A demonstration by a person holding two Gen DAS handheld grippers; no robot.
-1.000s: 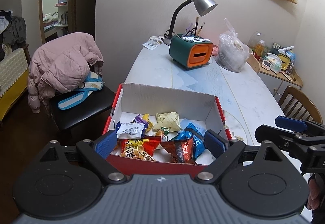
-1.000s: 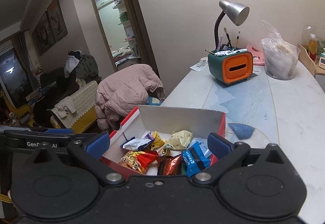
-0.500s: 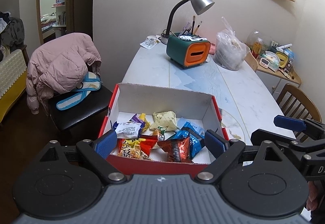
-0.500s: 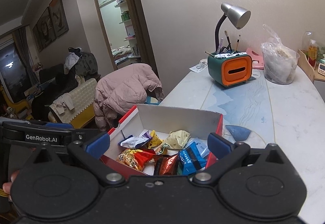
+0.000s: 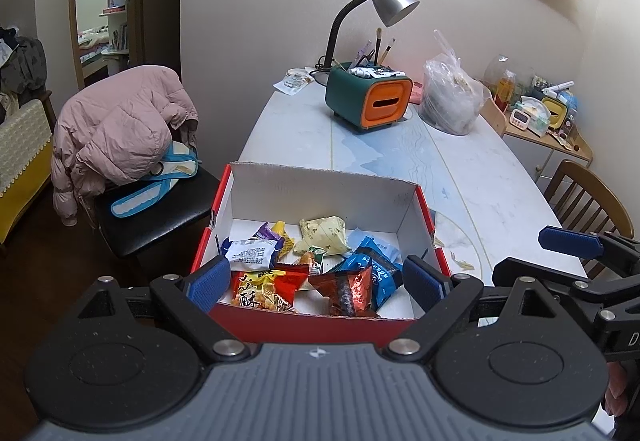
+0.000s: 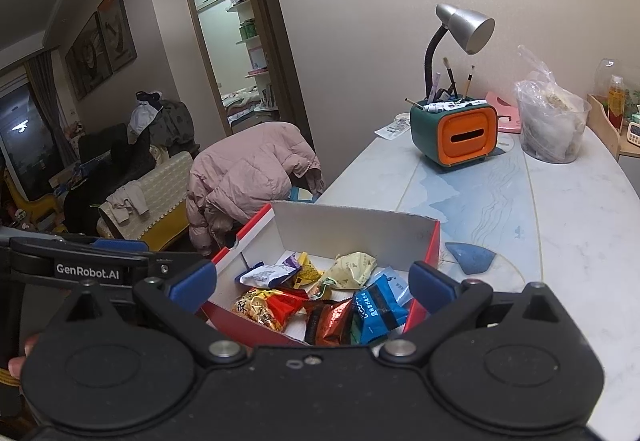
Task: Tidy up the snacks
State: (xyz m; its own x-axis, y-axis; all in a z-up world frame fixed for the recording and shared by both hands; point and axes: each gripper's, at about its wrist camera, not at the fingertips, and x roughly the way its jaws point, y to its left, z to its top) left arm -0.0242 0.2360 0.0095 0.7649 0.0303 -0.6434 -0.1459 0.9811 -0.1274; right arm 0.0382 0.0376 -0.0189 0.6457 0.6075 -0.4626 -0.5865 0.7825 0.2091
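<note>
We judge the snack packets (image 5: 320, 265) light, soft and crinkly, their foil and plastic skins probably slick, and whatever is inside may crush under a hard squeeze. We would take one by a crimped end seal or across a flat, puffed middle, pinching gently. They lie loose in a heap inside the red box (image 5: 320, 325), which sits open-topped with white inner walls at the near end of the pale surface (image 5: 480, 177). Among them we see a white packet (image 5: 250, 253), an orange and yellow one (image 5: 266, 287), a dark red foil one (image 5: 346, 287), a blue one (image 6: 378, 307) and a pale green one (image 5: 325, 235). The left gripper (image 5: 318, 283) and right gripper (image 6: 314, 283) both hover at the box's near wall, jaws spread wide, holding nothing.
</note>
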